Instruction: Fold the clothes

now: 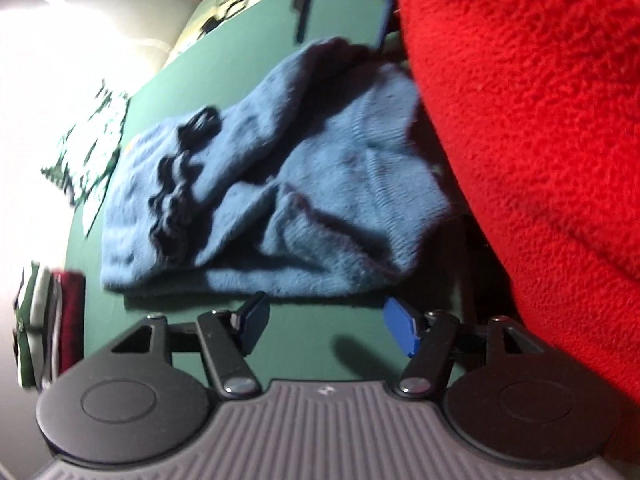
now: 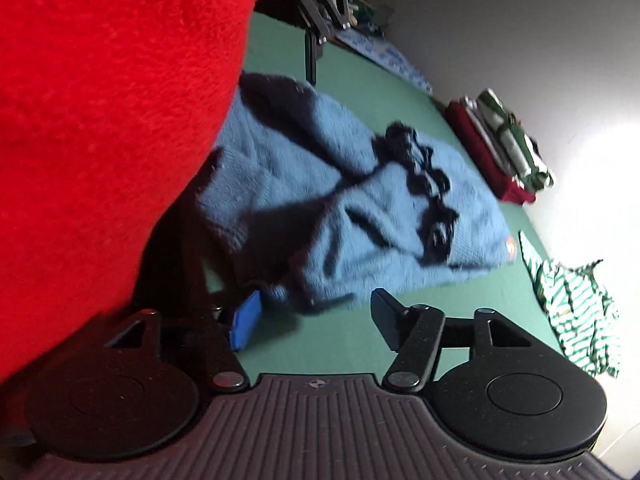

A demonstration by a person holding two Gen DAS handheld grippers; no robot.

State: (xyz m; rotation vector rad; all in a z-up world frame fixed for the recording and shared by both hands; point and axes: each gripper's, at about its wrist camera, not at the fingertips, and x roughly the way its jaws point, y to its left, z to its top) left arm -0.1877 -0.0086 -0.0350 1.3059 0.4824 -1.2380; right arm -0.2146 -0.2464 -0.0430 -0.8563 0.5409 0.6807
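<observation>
Lying crumpled on the green table surface point(image 1: 328, 344), the blue knitted sweater with a dark ruffled trim point(image 1: 272, 184) sits between the two grippers. The left gripper point(image 1: 326, 326) hangs just short of the sweater's near edge, its blue-padded jaws spread with nothing between them. The right gripper point(image 2: 314, 322) likewise stands spread and empty beside the knit's hem. A person's red fleece sleeve point(image 2: 100, 120) looms alongside. A stack of folded clothes point(image 2: 500, 148) and a green-and-white striped garment point(image 2: 576, 316) lie further off.
</observation>
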